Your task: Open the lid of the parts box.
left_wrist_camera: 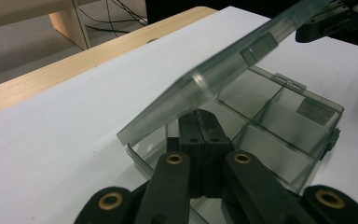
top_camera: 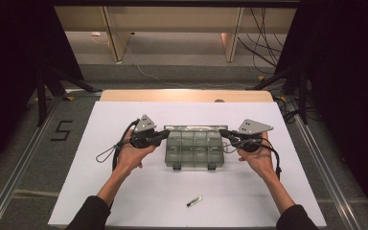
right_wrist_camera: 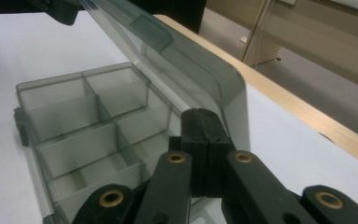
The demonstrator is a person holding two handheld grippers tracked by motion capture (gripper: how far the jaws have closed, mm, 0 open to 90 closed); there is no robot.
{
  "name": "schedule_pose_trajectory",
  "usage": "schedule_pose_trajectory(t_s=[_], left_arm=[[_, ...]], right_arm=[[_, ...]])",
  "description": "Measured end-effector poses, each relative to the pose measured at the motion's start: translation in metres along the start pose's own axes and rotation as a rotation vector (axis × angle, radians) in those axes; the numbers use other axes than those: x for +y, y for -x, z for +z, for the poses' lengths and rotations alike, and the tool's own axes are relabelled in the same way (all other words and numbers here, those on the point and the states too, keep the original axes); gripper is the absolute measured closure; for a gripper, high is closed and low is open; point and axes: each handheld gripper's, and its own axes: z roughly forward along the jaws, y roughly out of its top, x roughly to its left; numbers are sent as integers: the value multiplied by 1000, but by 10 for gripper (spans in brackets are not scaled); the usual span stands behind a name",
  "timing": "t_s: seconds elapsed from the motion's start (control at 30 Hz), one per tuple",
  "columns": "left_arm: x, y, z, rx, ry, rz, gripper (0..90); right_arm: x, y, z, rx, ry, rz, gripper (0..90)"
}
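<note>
Box lid (left_wrist_camera: 223, 70) half raised, propped on both grippers' pressed-together fingers (left_wrist_camera: 200, 135); both ends should be lifted evenly so the hinge is not twisted.

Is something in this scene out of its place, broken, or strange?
Nothing looks broken or spilled. The clear box sits square on the white sheet, its lid half raised by both shut tongs. One small dark pen-like thing lies loose near the front edge, apart from the box.
</note>
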Motion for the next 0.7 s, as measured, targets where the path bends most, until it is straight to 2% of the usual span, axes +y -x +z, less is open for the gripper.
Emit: schedule_pose_trajectory(t_s=[0.17,0.23,0.5,0.57,0.63,0.67,0.7], left_arm=[[1,1,0,8,4,1,893],[1,0,-1,9,0,19,893],[0,2,-1,5,3,17,894],[0,1,-2,15,-3,20,894],[0,0,-2,8,0,27,893],[0,1,-2,17,0,16,893],[0,0,-3,15,1,18,893]], right_arm=[[0,0,0,-11,11,-5,900],[0,-1,-1,-8,1,-12,900],[1,-3,-9,22,-26,-8,894],[-1,-3,-12,27,-41,1,836],[-6,-5,-14,28,-74,0,734],[-6,-5,-14,28,-74,0,734],[-7,-4,-13,31,-86,7,664]])
